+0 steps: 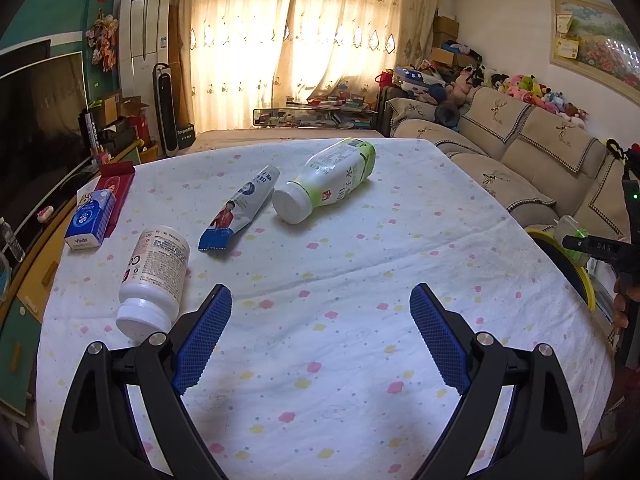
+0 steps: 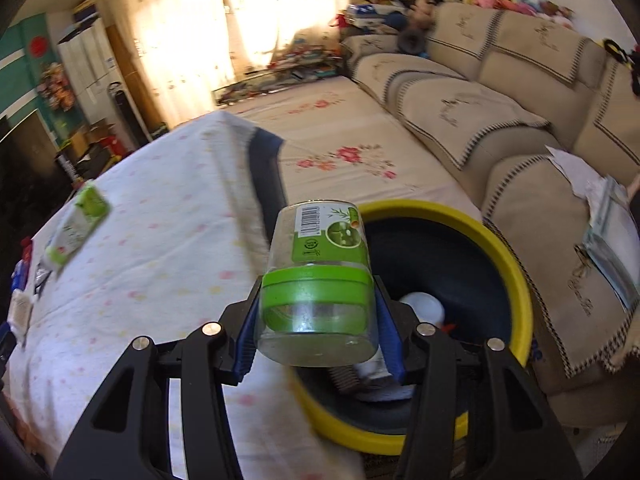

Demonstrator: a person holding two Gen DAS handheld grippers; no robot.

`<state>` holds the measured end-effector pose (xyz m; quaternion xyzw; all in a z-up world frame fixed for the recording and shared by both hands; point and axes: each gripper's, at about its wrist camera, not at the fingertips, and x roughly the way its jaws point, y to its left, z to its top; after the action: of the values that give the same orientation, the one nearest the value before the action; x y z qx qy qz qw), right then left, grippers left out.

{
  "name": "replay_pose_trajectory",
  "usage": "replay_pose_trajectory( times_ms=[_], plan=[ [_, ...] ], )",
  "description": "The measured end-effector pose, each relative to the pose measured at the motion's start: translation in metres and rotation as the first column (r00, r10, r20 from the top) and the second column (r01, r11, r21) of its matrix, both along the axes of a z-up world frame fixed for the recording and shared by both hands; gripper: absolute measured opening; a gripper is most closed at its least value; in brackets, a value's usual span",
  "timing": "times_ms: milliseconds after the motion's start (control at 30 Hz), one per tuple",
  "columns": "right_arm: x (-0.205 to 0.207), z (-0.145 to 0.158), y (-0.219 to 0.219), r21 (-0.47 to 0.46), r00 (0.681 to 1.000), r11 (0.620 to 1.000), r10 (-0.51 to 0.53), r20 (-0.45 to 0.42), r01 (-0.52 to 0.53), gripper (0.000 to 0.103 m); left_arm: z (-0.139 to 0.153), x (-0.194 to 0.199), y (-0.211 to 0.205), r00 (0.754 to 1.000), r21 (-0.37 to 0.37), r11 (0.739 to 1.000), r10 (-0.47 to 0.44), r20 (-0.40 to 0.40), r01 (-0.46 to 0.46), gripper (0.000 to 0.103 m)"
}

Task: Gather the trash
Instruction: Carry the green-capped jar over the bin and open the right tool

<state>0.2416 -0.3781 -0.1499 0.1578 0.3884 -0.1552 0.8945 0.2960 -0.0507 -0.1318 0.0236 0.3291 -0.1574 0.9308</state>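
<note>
Right gripper (image 2: 318,328) clamps a clear green-label jar (image 2: 318,280) at the bin (image 2: 516,276) rim; carry it over the opening before letting go. Left gripper (image 1: 320,320) jaws wide, empty, above worktop (image 1: 360,248)

You are working in a lived-in home living room. Sunlight is glowing through long cream curtains (image 1: 296,40) across the far wall. A beige sectional sofa (image 1: 520,148) is running along the right side, its back piled with plush toys (image 1: 528,88), under a framed landscape picture (image 1: 596,40). A large dark television (image 1: 40,128) is standing at the left, with a tall white air conditioner (image 1: 142,44) in the corner beyond it. A table under a pastel-dotted cloth (image 1: 320,280) is filling the foreground, and a glass coffee table (image 1: 312,114) is sitting cluttered by the window.
</note>
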Motion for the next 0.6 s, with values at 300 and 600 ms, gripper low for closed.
replay_pose_trajectory(
  times_ms=[300, 600],
  plan=[
    [-0.004, -0.02, -0.026, 0.051, 0.997, 0.996, -0.074, -0.021, 0.075, 0.058, -0.003, 0.002, -0.002, 1.0, 0.012, 1.0, -0.006, -0.01, 0.006, 0.09],
    [0.003, -0.002, 0.014, 0.007, 0.993, 1.0, -0.019, 0.113, 0.018, 0.058, -0.003, 0.003, -0.001, 1.0, 0.01, 1.0, 0.0, -0.009, 0.0, 0.09]
  ],
)
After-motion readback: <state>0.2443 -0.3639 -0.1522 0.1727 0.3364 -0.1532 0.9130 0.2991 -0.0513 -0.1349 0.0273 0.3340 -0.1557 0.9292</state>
